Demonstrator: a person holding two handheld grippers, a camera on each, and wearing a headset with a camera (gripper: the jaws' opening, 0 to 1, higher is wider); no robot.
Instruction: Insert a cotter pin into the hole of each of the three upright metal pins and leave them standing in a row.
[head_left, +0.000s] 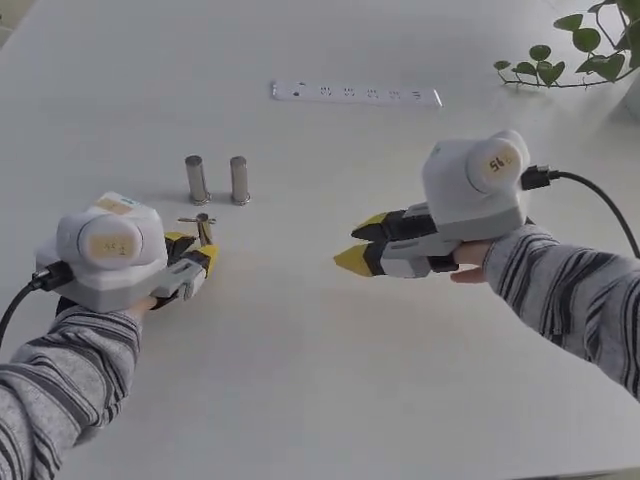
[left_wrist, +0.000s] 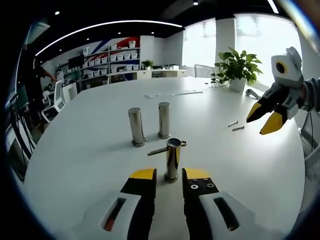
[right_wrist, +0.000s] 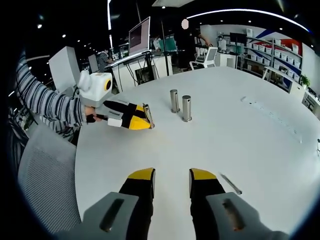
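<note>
— Okay, tools first. Our left gripper (left_wrist: 170, 175) has its jaws spread, one on each side of the fitted metal pin (left_wrist: 173, 159), low by its base. We see a sliver of gap on either side, so we judge it is not pinching. Our right gripper (right_wrist: 172, 176) is spread too, with nothing between its jaws, well off to the right of the fitted metal pin.

— And the work itself?

— A cotter pin (left_wrist: 159, 149) runs crosswise through the fitted metal pin near its top. Just beyond the fitted metal pin stand the first bare pin (left_wrist: 136, 127) and the second bare pin (left_wrist: 164, 120), upright, side by side, not touching. Far right of it, near the right gripper, lie two small metal pieces (left_wrist: 238, 128), likely the spare cotter pins.

— Handling?

— We reckon the uprights are solid, stiff, polished steel, slick in the jaws and easy to tip on a small foot. We would hold one low on the shank and leave the top free. The small pieces look thin and light and lie flat on the table (head_left: 330, 350). We would pinch one at its head so the legs lead.

— Anything unclear?

— We cannot make out the holes in the bare pins. Whether the cotter pin's legs clear the far side is hidden. The small metal pieces are too small to name for sure.
</note>
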